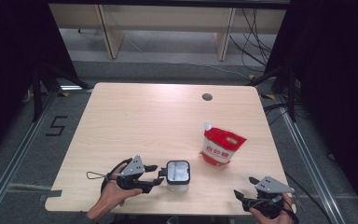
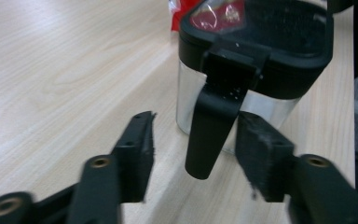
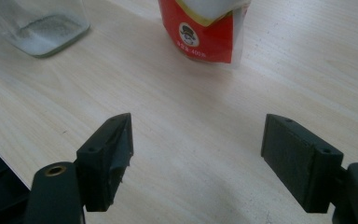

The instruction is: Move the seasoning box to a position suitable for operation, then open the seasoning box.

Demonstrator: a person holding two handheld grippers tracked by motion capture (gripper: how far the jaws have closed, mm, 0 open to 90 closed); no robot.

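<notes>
Straddling the jar's black latch (image 2: 213, 135) without touching it, the left tool (image 1: 154, 175) is released at lower centre; the right tool (image 1: 242, 186), lower right, gapes empty.

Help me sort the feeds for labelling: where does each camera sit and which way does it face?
High view: above the near edge, looking forward and down on the table; both hands with left gripper and right gripper.
Left gripper view: along its jaws at the jar and its latch.
Right gripper view: along open jaws toward the pouch.
All three share jar and pouch.
</notes>
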